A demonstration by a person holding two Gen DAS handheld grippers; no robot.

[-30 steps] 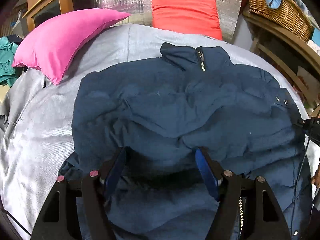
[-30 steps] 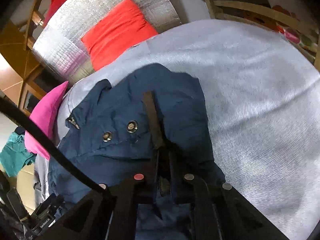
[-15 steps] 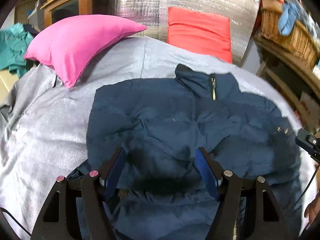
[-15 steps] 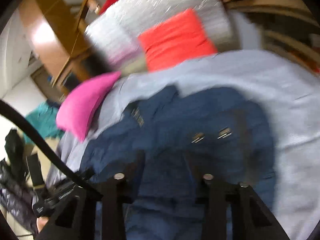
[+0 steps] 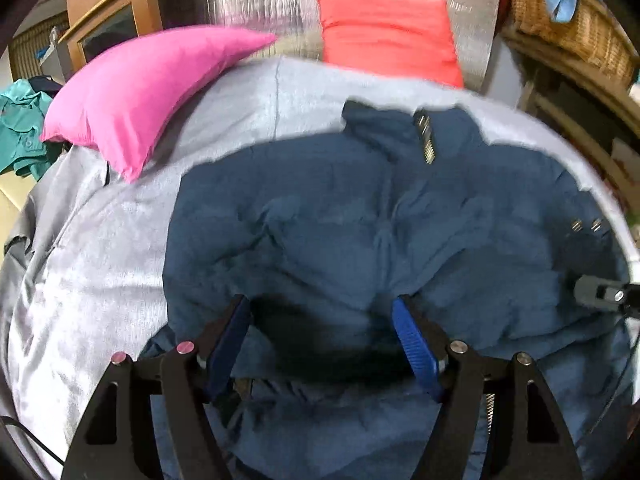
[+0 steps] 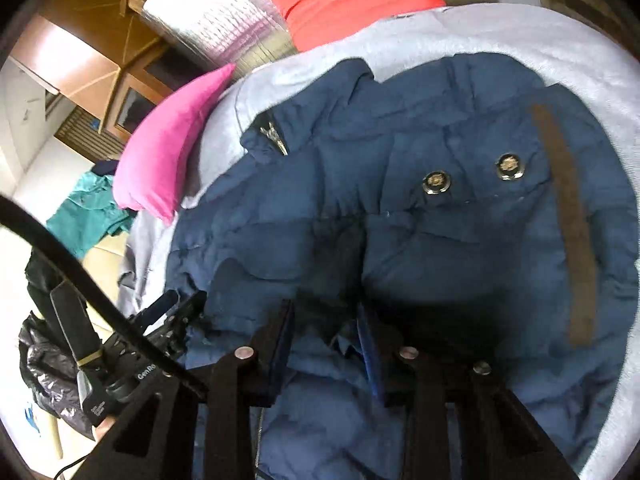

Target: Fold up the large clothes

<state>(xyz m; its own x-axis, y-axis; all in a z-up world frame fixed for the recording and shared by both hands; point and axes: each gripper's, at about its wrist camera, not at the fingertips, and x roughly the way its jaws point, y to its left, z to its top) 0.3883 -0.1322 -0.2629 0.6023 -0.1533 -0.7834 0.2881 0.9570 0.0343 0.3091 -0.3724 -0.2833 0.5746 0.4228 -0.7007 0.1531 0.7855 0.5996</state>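
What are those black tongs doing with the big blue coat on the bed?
A person holding tongs in each hand is folding a navy puffer jacket spread on a grey bed cover. The right sleeve is already folded in across the front. The right tongs have just been opening and now hover over the jacket with nothing pinched. The left tongs stand wide open above the lower part of the jacket, holding nothing. A pink pillow lies beside it.
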